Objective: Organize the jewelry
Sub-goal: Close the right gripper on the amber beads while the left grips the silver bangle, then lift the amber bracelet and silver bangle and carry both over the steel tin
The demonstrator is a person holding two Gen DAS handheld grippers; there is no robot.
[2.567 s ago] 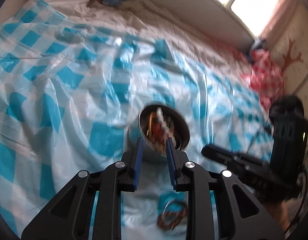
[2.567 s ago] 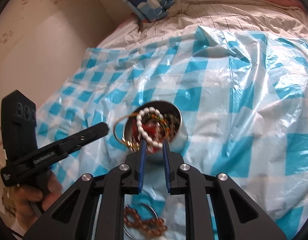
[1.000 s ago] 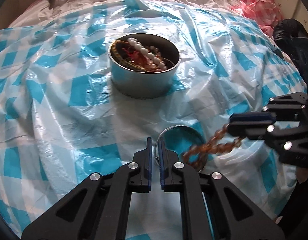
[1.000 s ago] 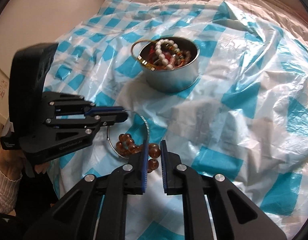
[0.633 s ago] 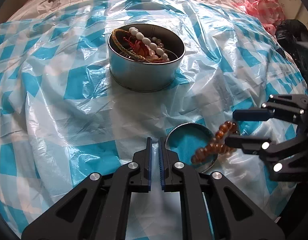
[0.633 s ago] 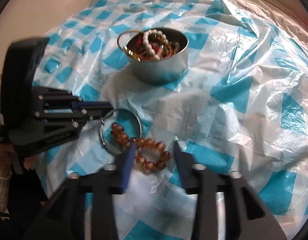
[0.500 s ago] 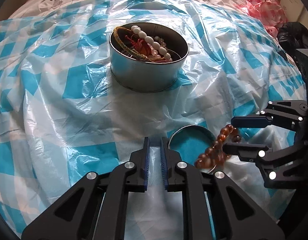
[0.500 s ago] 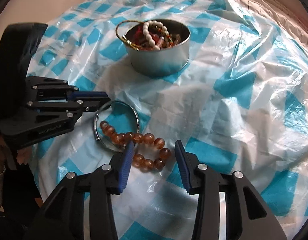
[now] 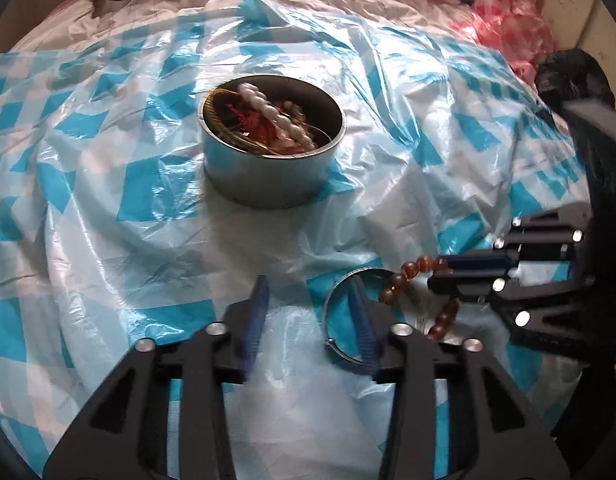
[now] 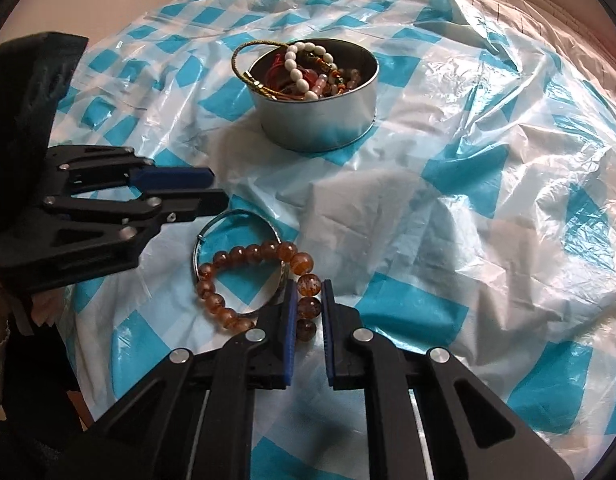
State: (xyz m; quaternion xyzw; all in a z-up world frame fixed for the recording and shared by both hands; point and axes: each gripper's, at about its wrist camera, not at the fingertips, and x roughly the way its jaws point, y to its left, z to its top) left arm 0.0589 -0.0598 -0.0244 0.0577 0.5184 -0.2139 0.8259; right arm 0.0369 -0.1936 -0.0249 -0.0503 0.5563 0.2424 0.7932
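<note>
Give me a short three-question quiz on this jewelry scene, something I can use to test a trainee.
1. True or false: the metal tin is empty.
2. What sits between the jaws of the right gripper? A: white pearl strand. B: amber bead bracelet. C: gold hoop.
3. Which gripper has its jaws spread wide apart?

Key: 1 false, the tin holds a pile of jewelry. 2 B. 3 the left gripper.
</note>
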